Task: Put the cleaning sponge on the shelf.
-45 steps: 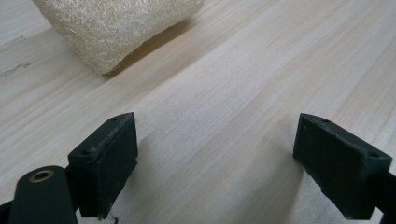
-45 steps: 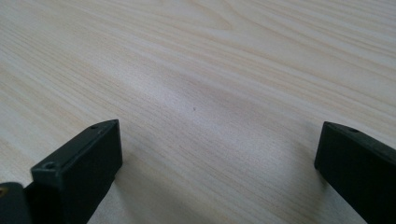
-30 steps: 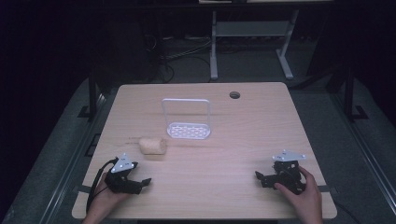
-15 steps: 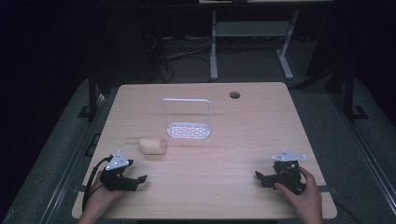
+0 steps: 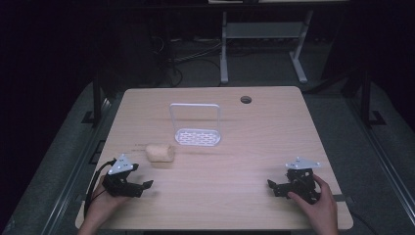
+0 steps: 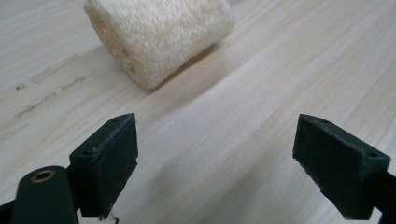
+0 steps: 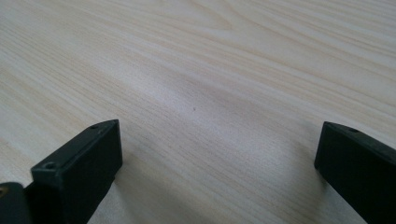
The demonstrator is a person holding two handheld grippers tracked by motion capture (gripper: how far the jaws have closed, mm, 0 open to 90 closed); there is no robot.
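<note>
While both grippers sit low at the near edge of the table (image 5: 274, 127), you look to be at the very start of a pick: your left gripper (image 5: 141, 187) is spread wide and grasping nothing, with the pale fuzzy block (image 5: 160, 152) lying on the wood just beyond it, a little to the far right of its tips. In the left gripper view that block (image 6: 159, 37) sits ahead of the jaws and toward the left one, clear of both pads, so the next move likely calls for a short push forward with a slight turn to centre it between them before you close. It looks soft, so a gentle squeeze across its short sides should do. Your right gripper (image 5: 275, 187) is likewise released and empty, resting over bare wood near the right corner, well apart from everything. Farther off, the white wire rack (image 5: 196, 132) stands upright near the table's middle, just beyond the block and to its right; if that is where the block goes, the way there is open. Mind the near edge under your wrists and the left edge close beside your left hand (image 5: 100, 210); the far half of the table, apart from a small dark hole (image 5: 245, 100), gives you plenty of room.
</note>
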